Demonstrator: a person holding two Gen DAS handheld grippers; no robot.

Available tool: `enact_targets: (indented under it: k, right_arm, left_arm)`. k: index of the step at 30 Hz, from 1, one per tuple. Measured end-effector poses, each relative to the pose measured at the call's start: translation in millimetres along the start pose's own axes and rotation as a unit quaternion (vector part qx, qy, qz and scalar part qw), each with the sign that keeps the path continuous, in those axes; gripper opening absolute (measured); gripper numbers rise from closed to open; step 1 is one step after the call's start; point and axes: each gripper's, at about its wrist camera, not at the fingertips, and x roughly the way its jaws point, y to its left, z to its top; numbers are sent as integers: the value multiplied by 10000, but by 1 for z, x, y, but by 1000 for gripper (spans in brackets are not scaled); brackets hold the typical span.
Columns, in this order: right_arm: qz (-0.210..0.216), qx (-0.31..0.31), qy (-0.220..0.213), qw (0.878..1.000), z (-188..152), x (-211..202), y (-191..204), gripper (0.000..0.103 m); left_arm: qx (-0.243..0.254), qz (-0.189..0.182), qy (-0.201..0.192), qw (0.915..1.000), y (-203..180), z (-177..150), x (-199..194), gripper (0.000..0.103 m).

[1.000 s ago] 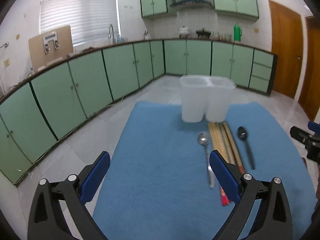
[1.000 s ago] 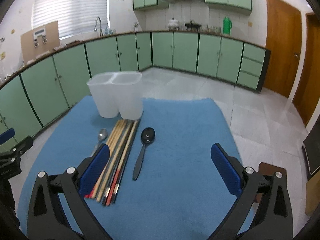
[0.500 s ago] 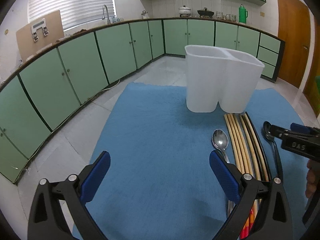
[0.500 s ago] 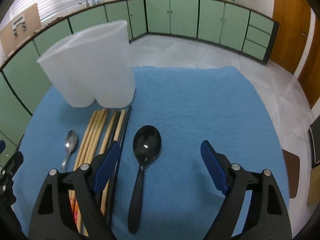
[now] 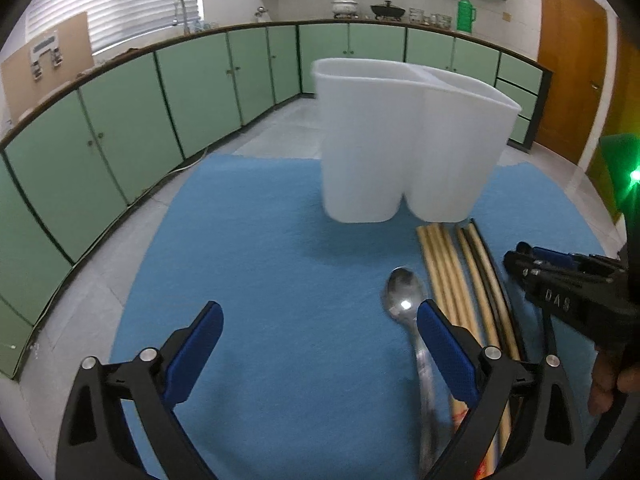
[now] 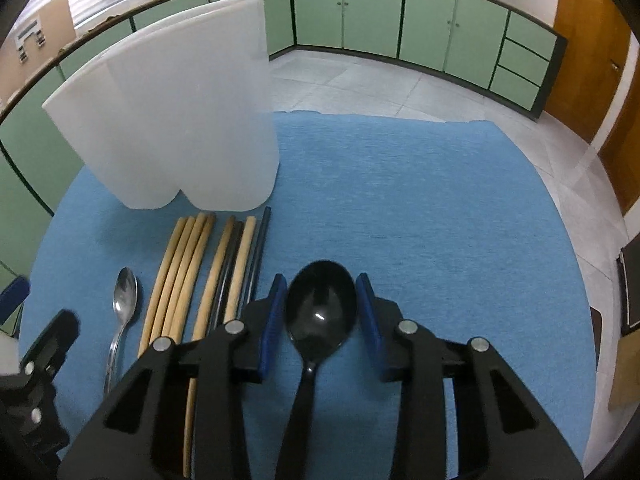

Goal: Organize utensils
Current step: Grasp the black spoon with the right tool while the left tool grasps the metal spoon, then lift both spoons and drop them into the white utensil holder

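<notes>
**Right gripper closing in on the black spoon**

Blue mat (image 6: 420, 200) is carrying everything: white two-cup holder (image 6: 180, 120) at the back, chopsticks (image 6: 192, 264) and metal spoon (image 6: 125, 292) lying in front. Right gripper (image 6: 322, 312) is bracketing the black spoon (image 6: 320, 312), pads narrowed beside the bowl, contact unclear. Better to be gripping squarely before lifting. Left gripper (image 5: 316, 344) is hovering wide open, holding nothing.

Bare blue mat (image 6: 420, 200) lies open right of the black spoon (image 6: 320, 312) and left of the metal spoon (image 5: 404, 300). The white holder (image 6: 172, 120) blocks the far left side in the right wrist view. Chopsticks (image 6: 208, 272) crowd the strip between both spoons, just beside each.
</notes>
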Motion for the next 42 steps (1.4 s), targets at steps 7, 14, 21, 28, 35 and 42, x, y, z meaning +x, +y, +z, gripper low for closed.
enact_targets:
  k: [7,14,21,28,35,42]
  right_arm:
    - [100,55,-18,9999,3,-4,-10,34]
    - [115,14,-83,9999,-3,-2,-14,35]
    - [195,-135,135,9996,3,1,-10,37]
    - [300,-282,385,9984,14,5,-12,34]
    - [506,-167,-159,9985,9,-13,-17,34]
    - [403,-497,-1543,9860,-1,-58,-16,34]
  left_arm:
    - [223,10,125,9997,-24,13,23,95]
    - [282,206,468,9983,-29,13,50,96]
    - [62,-17,637,9980,-19,22,56,94]
    - [-10,-536,529,9972,-7,32,53,36]
    - [-114,-930,175,9954,-1,28,45,29]
    - [24,-968,-1204,9880,4,15,-5,28]
